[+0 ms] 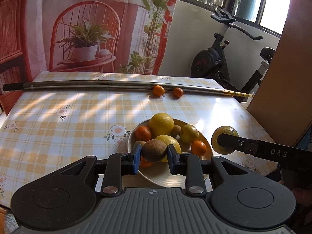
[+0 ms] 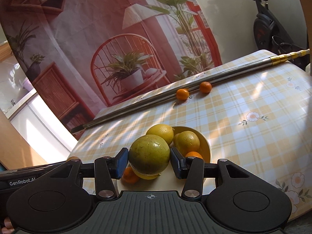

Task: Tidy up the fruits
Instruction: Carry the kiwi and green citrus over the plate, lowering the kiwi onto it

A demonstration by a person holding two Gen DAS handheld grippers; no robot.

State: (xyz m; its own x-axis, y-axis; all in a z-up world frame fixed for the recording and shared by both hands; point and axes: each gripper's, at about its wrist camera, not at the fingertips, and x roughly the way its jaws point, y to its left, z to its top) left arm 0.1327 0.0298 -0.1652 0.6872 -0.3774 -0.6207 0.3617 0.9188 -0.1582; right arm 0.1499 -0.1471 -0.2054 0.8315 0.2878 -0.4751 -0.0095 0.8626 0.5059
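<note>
L gripper (image 1: 154, 153): jaws clamped on kiwi (image 1: 154, 150), above bowl (image 1: 167, 181); R gripper (image 2: 149, 160): jaws grasping lemon (image 2: 149, 154), just right of bowl; 2 mandarins (image 1: 158, 90) far side of desk (image 1: 58, 128), by pole (image 1: 97, 85).

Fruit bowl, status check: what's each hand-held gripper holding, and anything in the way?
Left hand-held gripper shut on kiwi. Right hand-held gripper shut on green citrus, both over bowl. Two tangerines against metal pole; nothing blocking.
</note>
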